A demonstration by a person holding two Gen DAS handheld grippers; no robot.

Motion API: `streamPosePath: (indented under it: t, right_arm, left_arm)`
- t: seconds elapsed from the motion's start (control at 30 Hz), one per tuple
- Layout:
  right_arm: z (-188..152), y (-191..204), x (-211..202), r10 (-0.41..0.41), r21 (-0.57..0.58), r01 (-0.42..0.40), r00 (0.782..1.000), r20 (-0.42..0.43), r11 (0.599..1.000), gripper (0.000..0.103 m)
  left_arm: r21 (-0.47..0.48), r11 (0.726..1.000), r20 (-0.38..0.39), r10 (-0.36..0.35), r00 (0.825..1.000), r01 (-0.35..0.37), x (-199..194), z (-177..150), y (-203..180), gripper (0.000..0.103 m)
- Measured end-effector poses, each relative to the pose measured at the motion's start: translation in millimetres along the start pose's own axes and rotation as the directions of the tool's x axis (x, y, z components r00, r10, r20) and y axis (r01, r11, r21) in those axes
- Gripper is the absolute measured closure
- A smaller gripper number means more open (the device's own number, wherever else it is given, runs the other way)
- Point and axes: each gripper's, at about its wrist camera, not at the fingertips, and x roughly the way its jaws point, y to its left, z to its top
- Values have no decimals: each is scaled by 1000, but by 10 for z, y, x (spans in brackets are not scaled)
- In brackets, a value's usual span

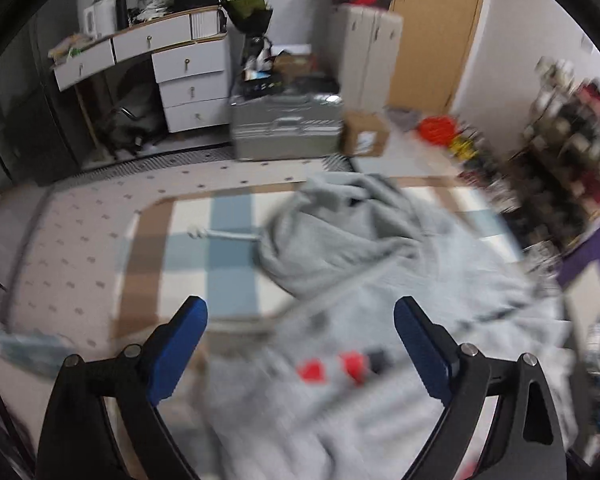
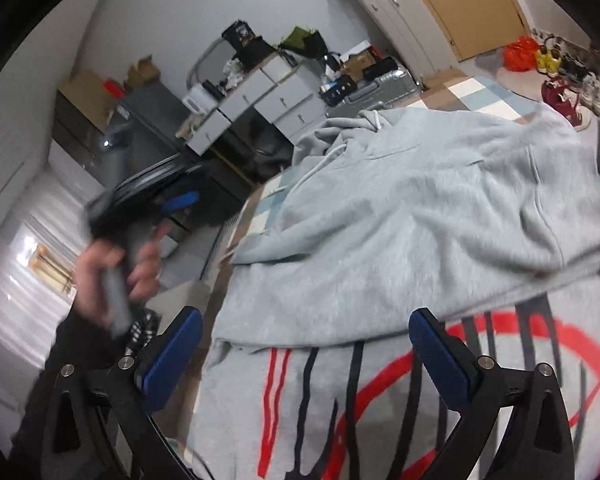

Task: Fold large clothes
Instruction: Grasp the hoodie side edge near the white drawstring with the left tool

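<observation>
A silver hard-shell suitcase [image 1: 286,126] lies flat on the floor with small boxes and clutter heaped on its lid; beside it a white desk [image 1: 188,66] has drawers, all closed. One light grey hooded sweatshirt with a red and black print [image 2: 420,216] lies spread on a checked blue, white and tan rug [image 1: 188,248], partly folded over itself. My left claw [image 1: 300,322] hangs wide apart above its printed front, gripping nothing. My right claw [image 2: 306,334] also gapes wide, empty, just above the fold's edge.

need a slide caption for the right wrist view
Open right claw above a grey hoodie partly folded over its red-and-black print, left hand holding the other claw alongside.
</observation>
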Motion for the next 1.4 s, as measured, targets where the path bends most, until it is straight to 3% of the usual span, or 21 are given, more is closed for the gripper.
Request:
streamPosePath:
  t: [0.07,0.13,0.23,0.3,0.43,0.5,0.6,0.67,0.7,0.73,0.8,0.83,0.97,1.03,1.07,1.17,1.27,1.33,1.4]
  right_arm:
    - [-69,2,20,-43,-36,44,999,8,998,0]
    - [-74,-27,56,-25,-64,24,1000,-5,998,0]
    - [-86,-109,52,-16,-65,15,1000,-6,998,0]
    - [-72,-173,61,4,-68,-5,1000,-16,998,0]
    - [-33,-248,52,31,-75,-31,1000,-5,997,0]
    - [-35,-243,32,40,-94,-40,999,1,995,0]
    - [-40,-241,16,42,-120,-41,999,2,992,0]
    - [-43,-233,9,55,-124,-54,998,-1,991,0]
    - [-46,-227,7,63,-128,-64,998,-7,990,0]
    - [-52,-223,-4,64,-134,-64,998,-7,989,0]
    - [-58,-199,-24,57,-149,-56,998,2,987,0]
    - [-59,-187,-32,56,-158,-55,998,5,986,0]
    - [-67,-150,-57,54,-169,-50,998,17,984,0]
    - [-63,-122,-66,55,-179,-50,998,26,983,0]
    - [-63,-108,-74,54,-185,-47,998,32,982,0]
    - [-73,-64,-83,48,-212,-38,998,45,977,0]
    - [-87,-29,-85,31,-239,-16,998,57,971,0]
    - [-87,-28,-95,28,-243,-11,998,65,970,0]
    - [-77,-38,-119,24,-240,-5,997,75,971,0]
  left_arm:
    - [-33,999,-54,27,998,-29,257,31,76,11]
    - [-121,992,-121,-37,992,22,633,120,206,11]
    - [-232,972,-187,-76,979,31,1077,172,348,11]
    - [-290,957,-196,-73,978,14,1261,195,450,11]
    - [-425,900,-155,-175,972,94,1444,193,651,11]
    - [-464,878,-122,-193,974,116,1459,182,754,12]
    - [-517,839,-90,-251,964,171,1492,137,866,27]
    - [-564,786,-72,-352,933,253,1558,79,866,53]
    - [-577,773,-77,-372,925,263,1588,43,859,59]
    - [-568,782,-62,-351,934,256,1544,29,842,64]
    - [-552,793,-73,-353,933,258,1528,63,798,73]
    - [-556,790,-82,-363,928,260,1533,65,781,85]
    - [-547,804,-64,-318,946,233,1438,146,715,96]
    - [-516,833,-66,-270,961,199,1336,202,639,97]
    - [-477,864,-59,-217,974,164,1246,240,580,97]
    - [-362,917,39,-167,985,169,831,389,350,97]
    - [-181,958,170,-193,966,223,249,434,44,98]
    - [-9,961,241,-266,934,276,-185,351,-244,99]
    - [175,937,245,-339,908,302,-518,147,-527,99]
